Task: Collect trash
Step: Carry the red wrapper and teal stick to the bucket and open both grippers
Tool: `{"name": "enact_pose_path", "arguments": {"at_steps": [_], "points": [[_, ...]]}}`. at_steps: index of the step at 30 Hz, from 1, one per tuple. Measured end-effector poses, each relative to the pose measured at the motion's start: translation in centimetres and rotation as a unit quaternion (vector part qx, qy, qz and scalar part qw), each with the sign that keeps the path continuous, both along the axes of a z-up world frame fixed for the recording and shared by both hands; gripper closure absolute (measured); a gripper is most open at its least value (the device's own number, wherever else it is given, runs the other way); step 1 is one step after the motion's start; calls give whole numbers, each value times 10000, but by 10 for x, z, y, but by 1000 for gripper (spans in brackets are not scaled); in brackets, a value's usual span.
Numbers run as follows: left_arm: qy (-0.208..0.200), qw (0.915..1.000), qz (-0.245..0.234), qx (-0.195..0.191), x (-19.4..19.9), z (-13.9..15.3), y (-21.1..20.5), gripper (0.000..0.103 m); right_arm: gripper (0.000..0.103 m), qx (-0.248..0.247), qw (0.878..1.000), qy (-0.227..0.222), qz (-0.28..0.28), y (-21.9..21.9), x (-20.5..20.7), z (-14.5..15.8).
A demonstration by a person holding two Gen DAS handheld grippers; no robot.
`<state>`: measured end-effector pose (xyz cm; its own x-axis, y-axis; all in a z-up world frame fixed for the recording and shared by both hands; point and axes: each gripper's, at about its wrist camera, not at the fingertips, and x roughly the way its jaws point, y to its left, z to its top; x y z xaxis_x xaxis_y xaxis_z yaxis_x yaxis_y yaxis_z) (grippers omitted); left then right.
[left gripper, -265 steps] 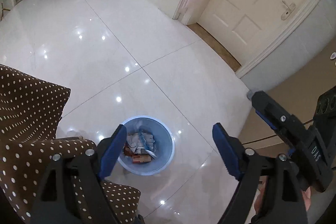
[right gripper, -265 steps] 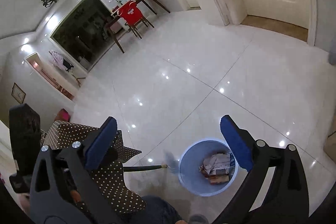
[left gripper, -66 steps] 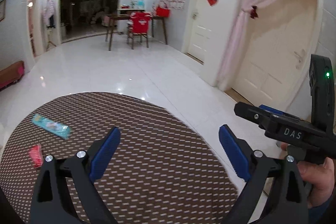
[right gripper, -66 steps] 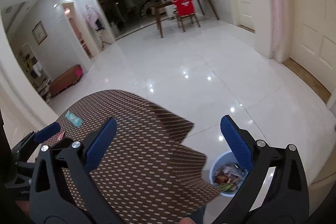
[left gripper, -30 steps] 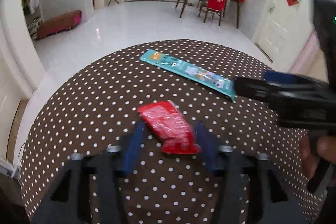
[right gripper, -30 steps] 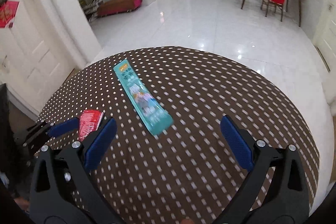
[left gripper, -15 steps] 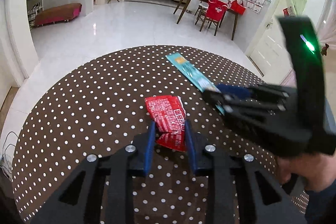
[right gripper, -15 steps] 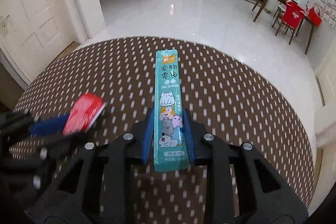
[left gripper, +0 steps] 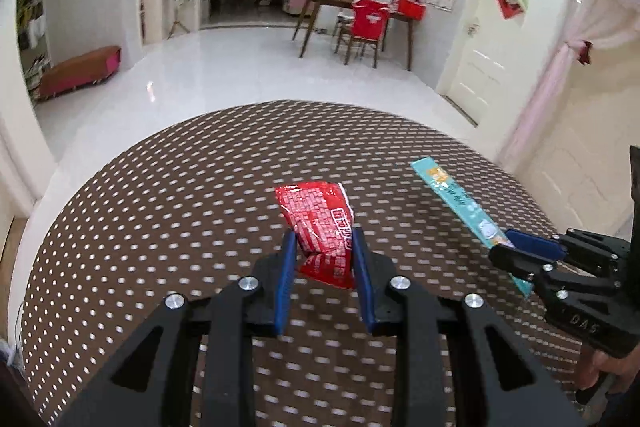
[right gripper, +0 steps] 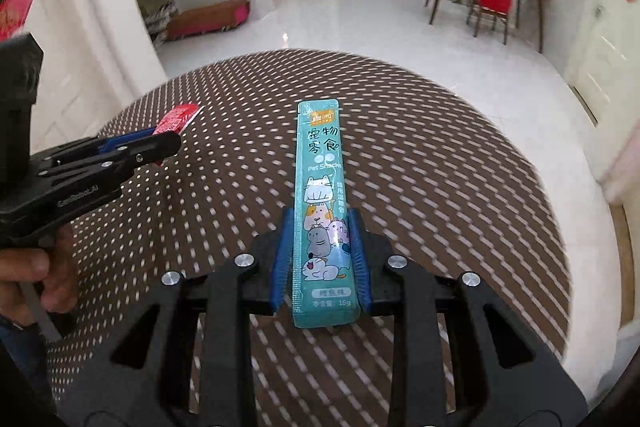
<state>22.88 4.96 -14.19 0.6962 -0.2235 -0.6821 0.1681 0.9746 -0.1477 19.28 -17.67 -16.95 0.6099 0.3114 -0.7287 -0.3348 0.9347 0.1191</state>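
My left gripper (left gripper: 322, 247) is shut on a red snack wrapper (left gripper: 316, 217) and holds it above the round table with the brown polka-dot cloth (left gripper: 160, 211). My right gripper (right gripper: 320, 223) is shut on a long teal pet-snack packet (right gripper: 319, 187), which sticks out forward over the table. In the left wrist view the right gripper (left gripper: 516, 251) and the teal packet (left gripper: 456, 195) show at the right. In the right wrist view the left gripper (right gripper: 160, 143) and the red wrapper (right gripper: 176, 117) show at the left. The trash bin is out of view.
The cloth (right gripper: 440, 167) covers the whole table top. Beyond it lies a glossy white tiled floor (left gripper: 240, 67). A wooden table with a red chair (left gripper: 368, 27) stands far back. A low red bench (left gripper: 76, 71) is at the far left, white doors (left gripper: 488, 59) at the right.
Both grippers have lifted their pieces off the cloth and turned towards the room. The right gripper, which crossed the left view, now sits at its right edge.
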Motion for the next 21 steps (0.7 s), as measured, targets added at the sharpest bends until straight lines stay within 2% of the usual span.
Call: {"name": "enact_pose_path", "arguments": {"at_steps": [10, 21], "points": [[-92, 9974, -658, -270, -34, 23, -91, 76, 76, 541, 9960, -373, -613, -93, -43, 32], [-82, 9878, -1519, -320, -58, 35, -203, 76, 76, 866, 9827, -657, -1500, -204, -97, 42]]}}
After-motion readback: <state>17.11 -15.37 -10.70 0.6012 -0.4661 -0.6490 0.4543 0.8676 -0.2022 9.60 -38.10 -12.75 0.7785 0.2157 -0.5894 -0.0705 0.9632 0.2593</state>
